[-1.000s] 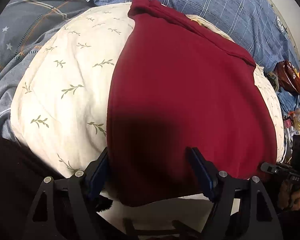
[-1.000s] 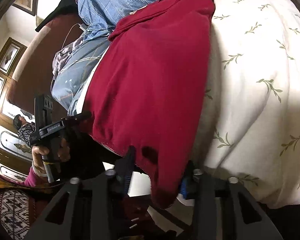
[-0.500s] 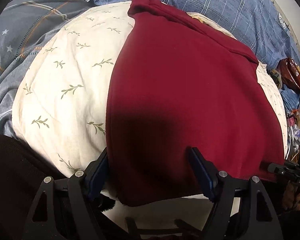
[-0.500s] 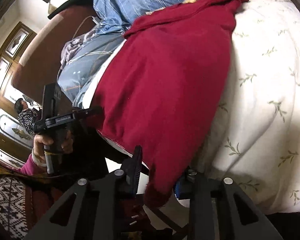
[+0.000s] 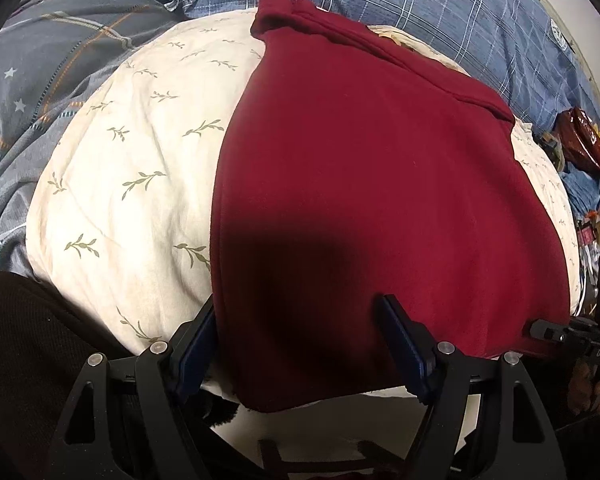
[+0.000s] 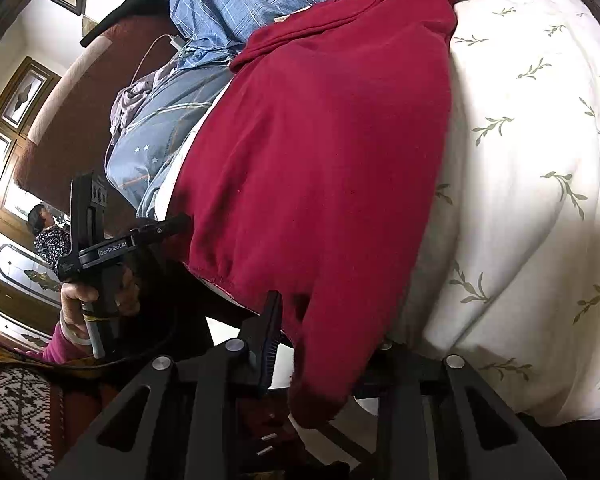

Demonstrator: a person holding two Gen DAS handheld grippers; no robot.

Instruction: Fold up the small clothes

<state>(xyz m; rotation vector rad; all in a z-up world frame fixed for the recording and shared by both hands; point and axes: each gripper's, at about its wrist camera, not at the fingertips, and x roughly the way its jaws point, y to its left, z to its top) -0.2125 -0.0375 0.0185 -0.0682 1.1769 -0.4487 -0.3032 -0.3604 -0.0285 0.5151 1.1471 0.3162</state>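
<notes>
Our left hand-held gripper (image 5: 300,344) stands wide, its two blue-padded fingers (image 5: 404,344) spread to either side of the near hem of the red garment (image 5: 372,184); the cloth hangs between them, and we cannot tell whether either pad touches it. In the right wrist view the same tool shows from the side, gripped by our left hand (image 6: 96,296), its tip at the garment's lower left edge.

Our right hand-held gripper (image 6: 320,344) has a hanging corner of the red garment (image 6: 320,168) between its fingers. The left finger (image 6: 270,336) is plain to see, just beside the fabric with a small gap; the right one is hidden behind the drooping cloth, so we cannot tell if the jaws are pinching it.

The garment lies spread flat over a cream pillow with a green sprig print (image 5: 132,168), which shows again to the right in the right wrist view (image 6: 540,200). Its folded far edge reaches the top of the pillow, and its near hem droops over the pillow's front edge. Beyond the pillow lies blue plaid bedding (image 5: 440,4), and to the left a grey quilt with stars (image 5: 40,80). A dark red bag (image 5: 588,140) sits among clutter at the far right.
</notes>
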